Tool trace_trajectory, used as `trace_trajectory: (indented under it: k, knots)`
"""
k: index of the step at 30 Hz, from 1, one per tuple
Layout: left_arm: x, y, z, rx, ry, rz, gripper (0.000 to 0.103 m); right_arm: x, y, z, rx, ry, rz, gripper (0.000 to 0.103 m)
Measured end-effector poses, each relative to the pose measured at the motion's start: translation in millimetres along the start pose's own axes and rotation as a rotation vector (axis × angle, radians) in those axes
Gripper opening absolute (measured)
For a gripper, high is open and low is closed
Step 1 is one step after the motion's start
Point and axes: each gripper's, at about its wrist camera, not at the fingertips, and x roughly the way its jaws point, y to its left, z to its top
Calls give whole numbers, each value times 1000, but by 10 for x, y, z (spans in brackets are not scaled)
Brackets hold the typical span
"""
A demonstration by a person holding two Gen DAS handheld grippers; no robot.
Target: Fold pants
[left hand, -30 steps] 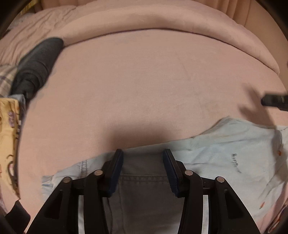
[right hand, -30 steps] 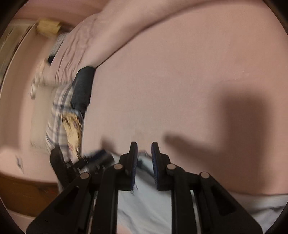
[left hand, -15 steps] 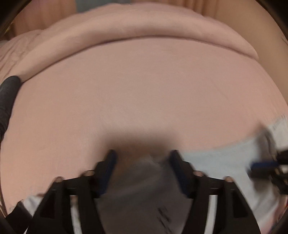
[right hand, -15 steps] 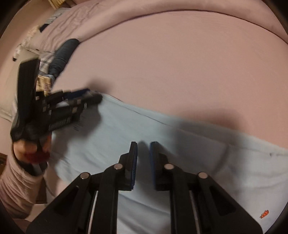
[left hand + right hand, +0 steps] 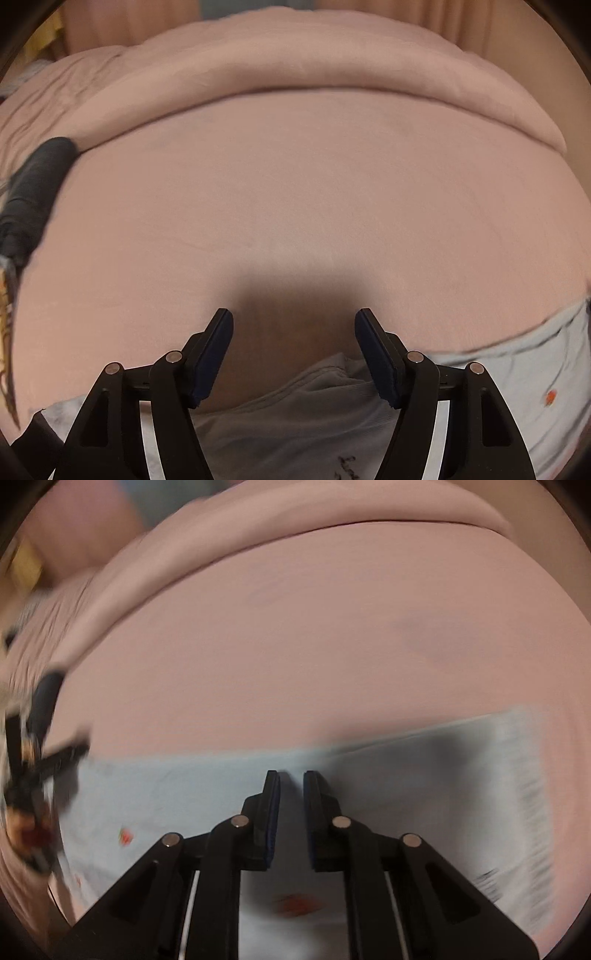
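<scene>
At the far left of the left wrist view a dark rolled cloth (image 5: pixel 35 184) lies at the edge of the bed (image 5: pixel 295 192), whose pink sheet fills most of the picture, with a thick pink duvet (image 5: pixel 314 70) bunched along the back. Low in the middle, the left tool (image 5: pixel 293 323) stands wide apart, its jaws having spread within the last second; nothing is pinched between them, and only shadowed sheet and a raised fold of the pants (image 5: pixel 306 417) show in the gap. The pale blue pants spread from beneath that tool to the right edge of the view, flat on the bed, with a small orange mark near the right.

In the right wrist view, blurred throughout, the left tool appears at the left edge, over the pants' (image 5: pixel 177 794) left end. The right tool (image 5: pixel 291 779) sits in the middle above the garment, its jaws nearly together with a thin gap and no cloth caught, having narrowed a little just now. The pants run on rightward to a ribbed end.
</scene>
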Motion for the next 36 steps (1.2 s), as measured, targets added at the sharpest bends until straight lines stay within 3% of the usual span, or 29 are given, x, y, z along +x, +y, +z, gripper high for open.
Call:
trace_trajectory:
  k: [1,3,6,7,9,11,14,16,17,20,23,25,28,30,32,34,36]
  knots:
    - [-112,1,1,-8,-24,-19,70,-71,-85,39,30,-24,-35,18]
    - [-360,-145,-40,33,-58,-93,70,-308,-155,78,26,-100,-55,21]
    - [-532,-558,-198,159,-49,-192,70,-494,-109,6,-18,-91,99,24]
    - [-545,-725,-259,205,-38,-216,70,-526,-155,-41,-45,-84,100,25]
    - [-520,-1076,-364,284,-15,-240,70,-534,-158,-104,-103,-87,11,25]
    - [-470,-1342,-414,335,-13,-246,70,-510,-261,-95,-107,-91,-54,28]
    - [-304,-1636,-414,379,-4,-231,70,-559,-507,-65,-16,-104,-57,28]
    - [-111,-1785,-422,403,-10,-160,70,-661,-662,-64,16,-134,-78,28]
    - [-45,-1823,-393,389,-54,-143,70,-694,-725,-61,30,-141,-81,28]
    - [52,-1772,-230,274,-25,-176,71,-858,-743,-150,74,-165,-73,28]
    - [76,-1840,-202,307,-38,-158,71,-877,-655,-230,48,-176,1,28]
    - [75,-1874,-195,307,-38,-150,72,-789,-677,-351,22,-144,30,29]
    - [106,-1909,-77,281,-8,-137,72,-362,-823,-350,26,-17,-1,24]
    - [-9,-1896,-56,268,-14,-127,71,-350,-948,-302,96,-62,58,23]
    - [-232,-1856,-94,273,-53,-148,71,-575,-1040,-306,183,-136,97,29]
    - [-427,-1936,-172,297,-84,-205,71,-885,-1001,-420,149,-226,71,31]
    - [-534,-2055,-377,331,-69,-273,71,-1041,-954,-599,119,-258,117,35]
